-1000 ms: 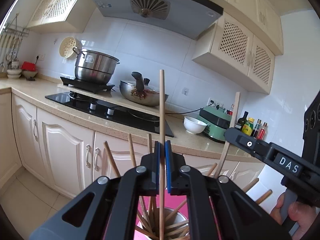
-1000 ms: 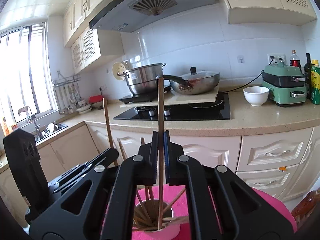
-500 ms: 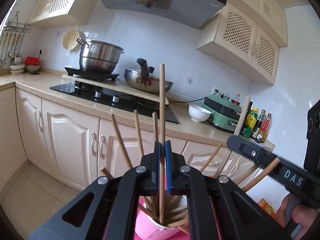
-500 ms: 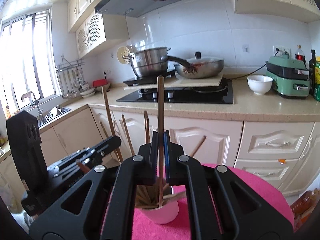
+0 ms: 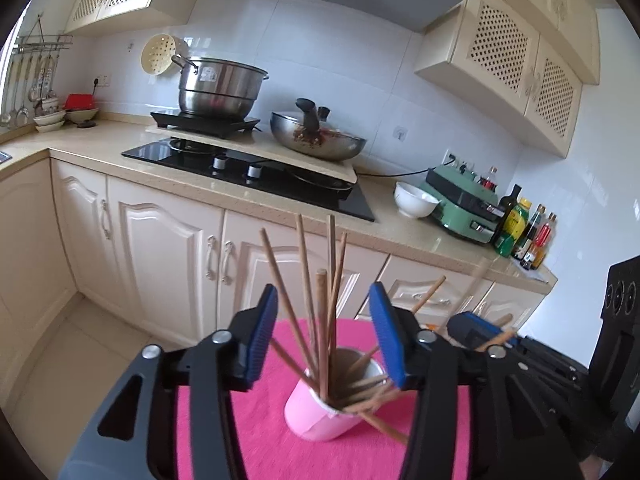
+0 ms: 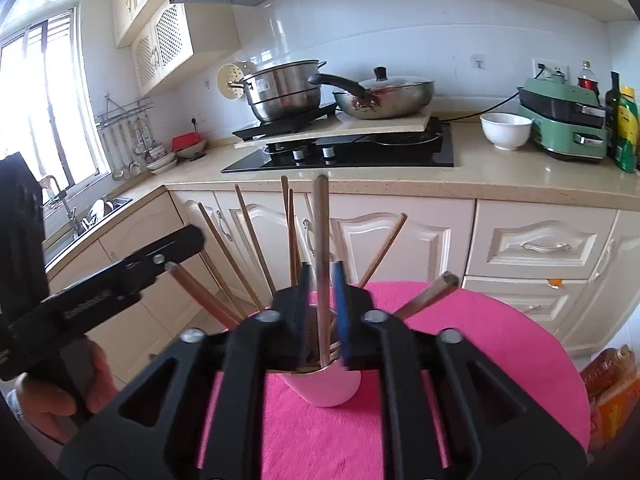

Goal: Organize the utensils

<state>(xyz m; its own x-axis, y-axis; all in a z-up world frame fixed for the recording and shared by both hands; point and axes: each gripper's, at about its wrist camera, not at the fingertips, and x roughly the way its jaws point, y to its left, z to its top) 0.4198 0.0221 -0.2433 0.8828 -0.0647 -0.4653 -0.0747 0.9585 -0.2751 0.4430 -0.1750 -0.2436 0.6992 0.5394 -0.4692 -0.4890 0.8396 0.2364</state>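
The left gripper (image 5: 324,334) has just been opening, its blue pads wide apart around loose wooden chopsticks (image 5: 320,320) fanned out in a pink cup (image 5: 316,420) on the pink cloth (image 5: 240,420). Only the right wrist view shows a hand (image 6: 60,392) and the right gripper (image 6: 322,312), also just opening, pads slightly apart beside 1 upright chopstick (image 6: 320,248).

Home kitchen: hob (image 5: 256,172), cabinets (image 5: 160,240)

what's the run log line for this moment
left gripper: jaws just opened, chopstick released | right gripper: jaws opening around chopstick | pink cup: chopsticks inside
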